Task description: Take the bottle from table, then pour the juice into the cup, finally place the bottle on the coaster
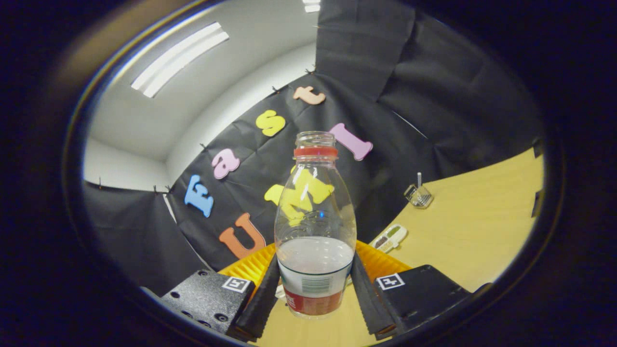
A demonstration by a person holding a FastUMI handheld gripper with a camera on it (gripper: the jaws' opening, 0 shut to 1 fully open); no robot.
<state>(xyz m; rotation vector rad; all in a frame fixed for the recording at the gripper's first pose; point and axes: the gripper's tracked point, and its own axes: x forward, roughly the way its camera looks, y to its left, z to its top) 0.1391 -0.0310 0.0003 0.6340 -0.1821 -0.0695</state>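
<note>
Gripper pinching clear plastic bottle with red neck ring, lifted off wooden table; pour, coaster placement pending.

The clear bottle stands upright and uncapped, a red ring at its neck, pale juice low inside. Behind it lies the ridged yellow coaster. The small clear cup stands far right.
</note>
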